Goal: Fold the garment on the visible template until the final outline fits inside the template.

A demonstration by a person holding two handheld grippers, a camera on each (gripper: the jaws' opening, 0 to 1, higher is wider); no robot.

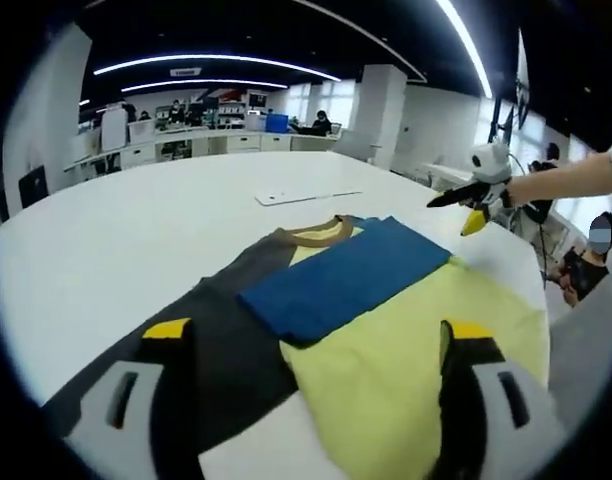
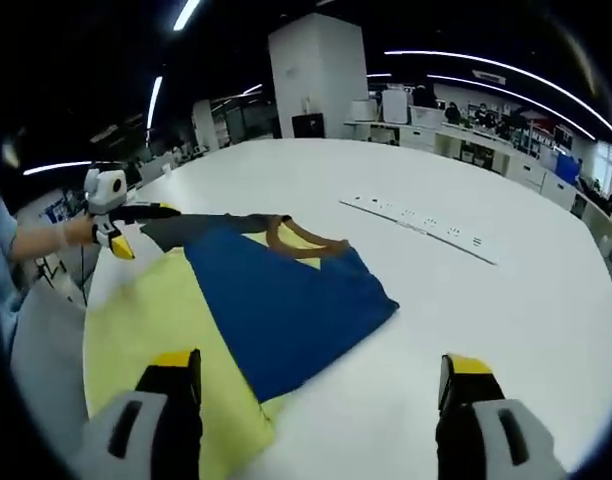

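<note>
The garment (image 1: pixel 376 330), a colour-block T-shirt in yellow, dark grey and blue, is lying flat on the white table (image 1: pixel 136 230), its brown-ribbed collar (image 1: pixel 311 233) pointing away from your left gripper. A blue panel (image 1: pixel 341 280) is lying folded over the middle of the shirt, running from just beside the collar down across the yellow and grey parts. You are looking at a fold that appears partly made: one side is already turned in, while the yellow body and the grey side are lying spread out.

I cannot make out a template outline under the cloth from either view, so judging the fit is uncertain for now.

Your left gripper (image 1: pixel 316 400) is hovering over the near hem with its jaws spread wide and nothing between them. Your right gripper (image 2: pixel 321 400) is likewise released, jaws apart, poised above the shirt's edge where blue meets yellow (image 2: pixel 166 310). In the right gripper view the left gripper is showing at the far left, beside the grey sleeve (image 2: pixel 201 228).

The next move is probably calling for you to lower each gripper onto an edge of the spread cloth, pinch only one layer, and carry it over the blue panel without dragging the layers beneath. A long white strip (image 2: pixel 416 228) is lying on the table well apart from the shirt; you are keeping clear of it.
</note>
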